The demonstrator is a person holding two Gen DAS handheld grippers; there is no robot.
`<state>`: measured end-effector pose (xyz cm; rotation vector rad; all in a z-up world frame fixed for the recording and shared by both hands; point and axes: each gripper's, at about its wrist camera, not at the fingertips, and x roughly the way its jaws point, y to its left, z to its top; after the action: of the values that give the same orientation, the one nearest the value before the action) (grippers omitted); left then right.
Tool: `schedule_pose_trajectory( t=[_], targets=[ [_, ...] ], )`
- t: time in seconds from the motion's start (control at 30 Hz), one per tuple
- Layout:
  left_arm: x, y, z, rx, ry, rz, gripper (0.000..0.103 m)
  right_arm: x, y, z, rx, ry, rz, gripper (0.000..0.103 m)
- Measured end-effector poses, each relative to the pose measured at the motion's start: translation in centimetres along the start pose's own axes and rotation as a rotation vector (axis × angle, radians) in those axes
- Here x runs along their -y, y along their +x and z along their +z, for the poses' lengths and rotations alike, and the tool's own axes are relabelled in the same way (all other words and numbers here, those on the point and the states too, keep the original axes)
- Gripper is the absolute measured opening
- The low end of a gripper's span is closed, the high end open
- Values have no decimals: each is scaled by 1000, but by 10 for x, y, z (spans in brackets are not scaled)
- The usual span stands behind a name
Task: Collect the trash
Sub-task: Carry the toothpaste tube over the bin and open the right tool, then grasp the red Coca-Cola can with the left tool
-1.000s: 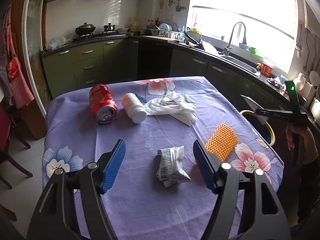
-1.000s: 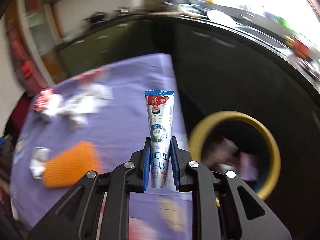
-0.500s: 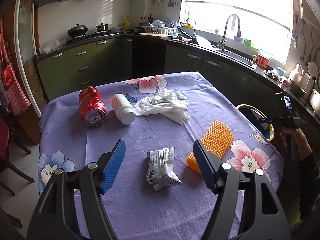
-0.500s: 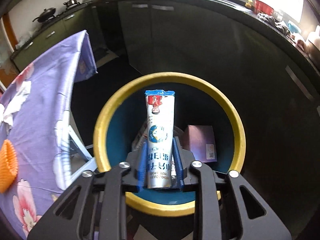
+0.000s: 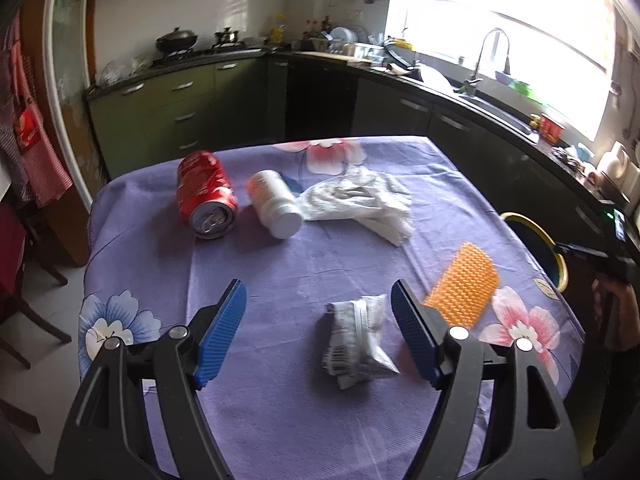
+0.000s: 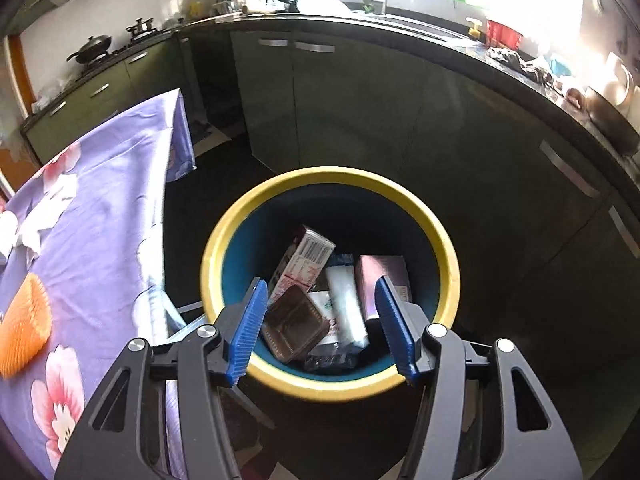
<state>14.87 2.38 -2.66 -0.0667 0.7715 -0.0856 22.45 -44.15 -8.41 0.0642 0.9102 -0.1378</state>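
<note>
My right gripper (image 6: 320, 326) is open and empty above a yellow-rimmed blue trash bin (image 6: 448, 264) on the floor. The white tube (image 6: 346, 304) lies in the bin among boxes. My left gripper (image 5: 318, 334) is open above the purple flowered table (image 5: 280, 420). A crumpled silver wrapper (image 5: 356, 340) lies between its fingers, nearer the right one. Farther off lie a red can (image 5: 206, 200), a white bottle (image 5: 274, 204), a white crumpled bag (image 5: 360, 202) and an orange foam net (image 5: 462, 284). The bin's rim (image 5: 536, 232) shows past the table's right edge.
Dark green kitchen cabinets and a counter with a sink (image 5: 492, 108) run behind and to the right. A chair (image 5: 24, 300) stands left of the table. The table edge (image 6: 160, 240) is just left of the bin, with the orange net (image 6: 24, 328) on it.
My right gripper swung from the table to over the bin, opened and let go of the white tube, which now lies in the bin. My left gripper shifted slightly and stayed open.
</note>
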Motion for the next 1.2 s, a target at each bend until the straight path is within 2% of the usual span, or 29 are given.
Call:
schedule_pose_trajectory(
  t=[0.17, 0.3, 0.4, 0.57, 0.63, 0.77, 0.9, 1.2],
  targets=[
    [-26, 18, 18, -53, -66, 52, 71, -17, -9, -6, 17, -24, 34, 60],
    [-51, 37, 44, -89, -133, 80, 72, -24, -11, -9, 27, -30, 63, 60],
    [-66, 56, 68, -105, -156, 128, 74, -28, -13, -10, 32, -33, 85, 60],
    [-99, 98, 104, -142, -246, 205, 75, -31, -17, -10, 50, -29, 114, 60],
    [-110, 122, 114, -187, -265, 223, 75, -31, -17, -11, 51, -30, 124, 60],
    [-122, 156, 118, -256, -287, 249, 75, -31, -14, -13, 44, -27, 133, 60],
    [-127, 177, 112, -334, -314, 223, 72, -30, -11, -14, 36, -27, 136, 61],
    [-125, 188, 106, -379, -280, 216, 68, -40, -1, -15, 15, -39, 157, 61]
  ],
)
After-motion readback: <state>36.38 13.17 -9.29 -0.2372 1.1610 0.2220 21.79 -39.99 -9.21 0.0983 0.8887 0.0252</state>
